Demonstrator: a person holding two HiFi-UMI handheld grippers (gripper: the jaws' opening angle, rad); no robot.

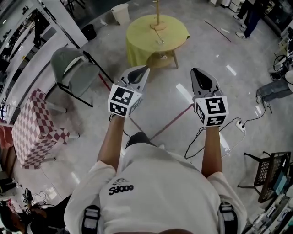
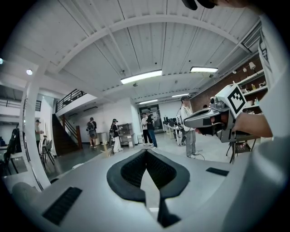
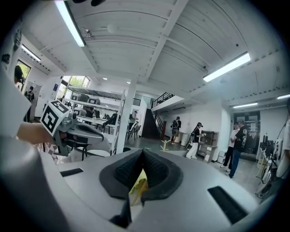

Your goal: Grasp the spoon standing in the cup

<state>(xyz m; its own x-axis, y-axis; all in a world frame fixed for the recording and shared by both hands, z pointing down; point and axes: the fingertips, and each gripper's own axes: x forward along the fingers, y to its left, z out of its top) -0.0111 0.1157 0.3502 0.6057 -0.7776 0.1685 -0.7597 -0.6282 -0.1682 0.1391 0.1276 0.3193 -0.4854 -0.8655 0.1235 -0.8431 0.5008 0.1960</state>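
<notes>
I can make out no cup or spoon for certain. A small object (image 1: 159, 42) lies on the round table with the yellow cloth (image 1: 137, 32) far ahead, too small to identify. A wooden stand (image 1: 158, 18) rises from that table. My left gripper (image 1: 145, 68) (image 2: 146, 152) is held out at chest height, shut, with nothing between its jaws. My right gripper (image 1: 194, 71) (image 3: 142, 152) is level beside it, its jaws meeting at the tip and empty. Both point toward the table across a stretch of floor.
A grey folding chair (image 1: 73, 68) stands at the left, with a table in a red-checked cloth (image 1: 34, 128) nearer. A white bin (image 1: 120, 13) is behind. A power strip with cables (image 1: 240, 124) and a black crate (image 1: 270, 171) are at the right. People (image 2: 147, 129) stand far off.
</notes>
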